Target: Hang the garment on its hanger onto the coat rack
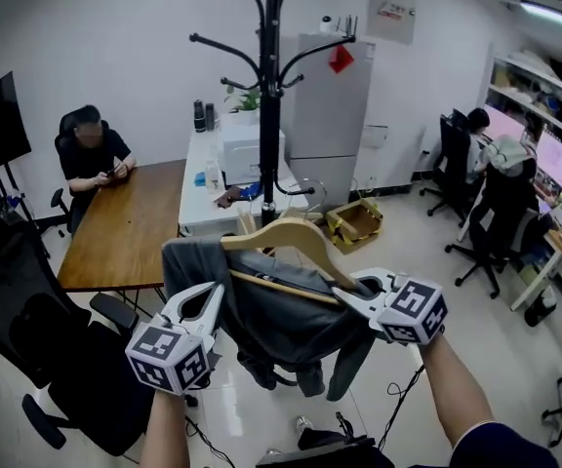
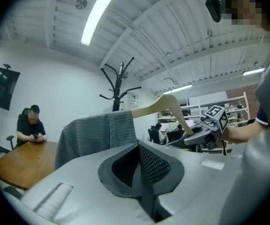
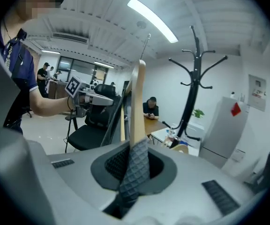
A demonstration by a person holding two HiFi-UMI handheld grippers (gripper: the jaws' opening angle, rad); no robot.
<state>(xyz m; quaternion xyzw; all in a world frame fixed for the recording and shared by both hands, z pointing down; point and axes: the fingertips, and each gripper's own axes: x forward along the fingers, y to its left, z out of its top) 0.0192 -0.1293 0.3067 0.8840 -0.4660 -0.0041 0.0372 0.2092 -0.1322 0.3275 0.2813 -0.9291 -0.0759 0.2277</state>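
you look to be in the carry step: the grey garment (image 1: 286, 320) hangs on its wooden hanger (image 1: 296, 237), held in the air between your two grippers, short of the black coat rack (image 1: 269, 96) ahead. your right gripper (image 1: 349, 295) is pinching the hanger's right end. your left gripper (image 1: 215, 292) sits closed at the cloth-covered left shoulder, apparently nipping it. the hanger's long axis runs side to side between your hands, roughly level, with its peak and thin hook (image 3: 146, 46) pointing upward. next you'd need to lift it and bring the hook over a peg (image 1: 224, 49).
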